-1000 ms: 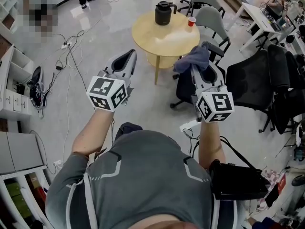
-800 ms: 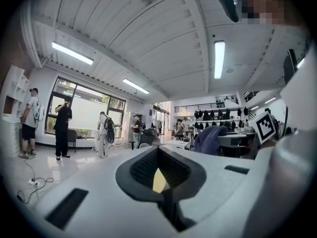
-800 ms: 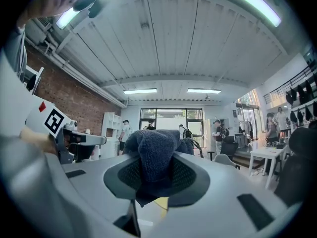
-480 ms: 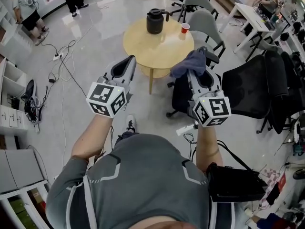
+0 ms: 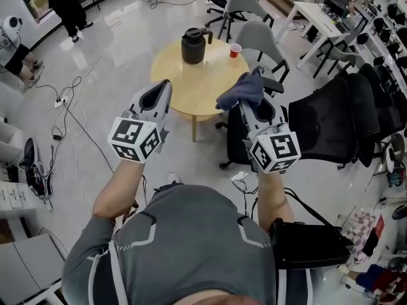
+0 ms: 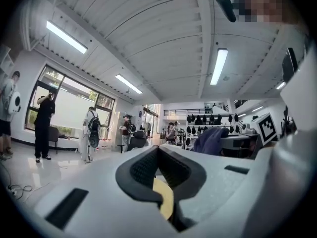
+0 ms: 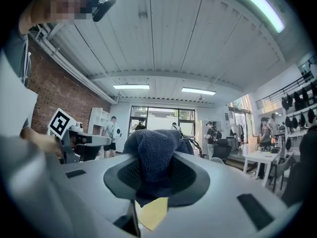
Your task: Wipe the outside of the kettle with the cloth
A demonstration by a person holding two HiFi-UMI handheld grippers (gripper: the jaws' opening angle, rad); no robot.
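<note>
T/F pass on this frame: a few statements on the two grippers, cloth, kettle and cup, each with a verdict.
1. The right gripper is shut on the blue cloth. True.
2. The left gripper grips the kettle. False: its jaws are shut on nothing, and the kettle stands apart from it.
3. The kettle stands upright on the round table, with neither gripper touching it. True.
4. The red cup lies on the floor. False: it stands upright on the table, right of the kettle in the head view.
</note>
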